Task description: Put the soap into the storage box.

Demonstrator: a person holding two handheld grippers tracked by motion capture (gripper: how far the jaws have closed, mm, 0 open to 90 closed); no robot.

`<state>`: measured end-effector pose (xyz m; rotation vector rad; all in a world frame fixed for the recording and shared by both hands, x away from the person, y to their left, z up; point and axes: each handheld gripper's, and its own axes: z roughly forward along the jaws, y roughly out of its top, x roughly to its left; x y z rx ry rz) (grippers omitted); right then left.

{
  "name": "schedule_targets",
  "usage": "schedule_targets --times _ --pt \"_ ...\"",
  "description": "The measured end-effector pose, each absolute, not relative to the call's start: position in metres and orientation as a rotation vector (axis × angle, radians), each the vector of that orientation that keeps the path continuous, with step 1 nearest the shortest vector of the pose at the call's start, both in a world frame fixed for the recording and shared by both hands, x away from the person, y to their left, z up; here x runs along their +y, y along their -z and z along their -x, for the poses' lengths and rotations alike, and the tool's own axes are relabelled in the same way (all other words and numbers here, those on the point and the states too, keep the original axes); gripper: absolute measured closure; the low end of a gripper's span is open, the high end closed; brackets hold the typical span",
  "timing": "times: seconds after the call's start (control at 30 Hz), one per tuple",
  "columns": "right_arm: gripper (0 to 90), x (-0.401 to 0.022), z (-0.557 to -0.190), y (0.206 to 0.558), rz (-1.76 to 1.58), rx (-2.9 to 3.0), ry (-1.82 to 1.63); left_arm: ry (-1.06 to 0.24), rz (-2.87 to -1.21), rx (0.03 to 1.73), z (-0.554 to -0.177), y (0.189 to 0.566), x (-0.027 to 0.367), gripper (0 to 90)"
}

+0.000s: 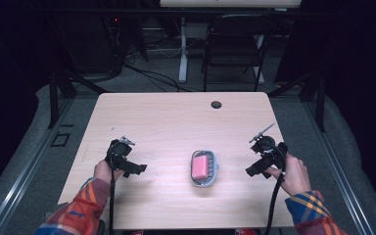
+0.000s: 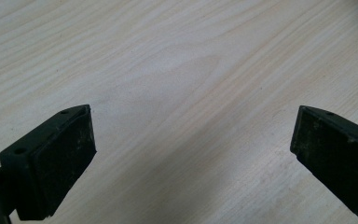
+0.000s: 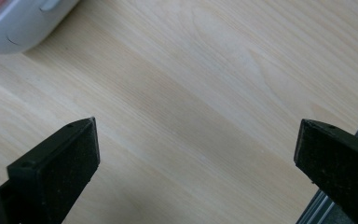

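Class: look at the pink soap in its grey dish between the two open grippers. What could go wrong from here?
1. The soap dish sits loose on the smooth table; a one-sided nudge from the right gripper might slide or tip it.
2. The pink soap lies unsecured in the dish and could slip out.
3. The left gripper trails a cable that could snag.

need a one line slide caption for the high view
Pink soap sits in a grey dish mid-table, flanked by the open left gripper and open right gripper.

In the right gripper view, the picture's top-left corner cuts off the grey dish.
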<state>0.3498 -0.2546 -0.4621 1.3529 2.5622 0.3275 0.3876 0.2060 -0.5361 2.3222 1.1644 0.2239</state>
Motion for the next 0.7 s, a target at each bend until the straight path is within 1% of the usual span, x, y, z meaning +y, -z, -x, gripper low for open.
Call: schedule_targets --times 0.1,0.2,0.37,0.43,0.47,0.5,0.63,0.7 --pt "0.0 -0.264 -0.343 0.469 -1.368 2.537 -0.359 -0.224 -2.324 1.16 -0.387 0.536 0.205 0.0" --pt "0.0 -0.272 -0.333 0.484 -1.322 2.563 -0.441 -0.226 -2.331 1.148 -0.387 0.536 0.205 0.0" --pt "0.0 -0.283 -0.324 0.519 -1.36 2.626 -0.347 -0.228 -2.336 1.141 -0.386 0.535 0.204 0.0" --pt "0.0 -0.285 -0.323 0.524 -1.343 2.663 -0.319 -0.245 -2.342 1.131 -0.386 0.534 0.203 0.0" --pt "0.0 -0.283 -0.321 0.528 -1.369 2.632 -0.36 -0.261 -2.344 1.125 -0.385 0.533 0.203 0.0" --pt "0.0 -0.283 -0.322 0.524 -1.315 2.66 -0.275 -0.265 -2.337 1.125 -0.384 0.532 0.203 0.0" --pt "0.2 -0.282 -0.323 0.524 -1.311 2.647 -0.273 -0.259 -2.336 1.123 -0.385 0.532 0.204 0.0" --pt "3.2 -0.283 -0.322 0.524 -1.299 2.63 -0.274 -0.261 -2.334 1.12 -0.385 0.532 0.204 0.0"
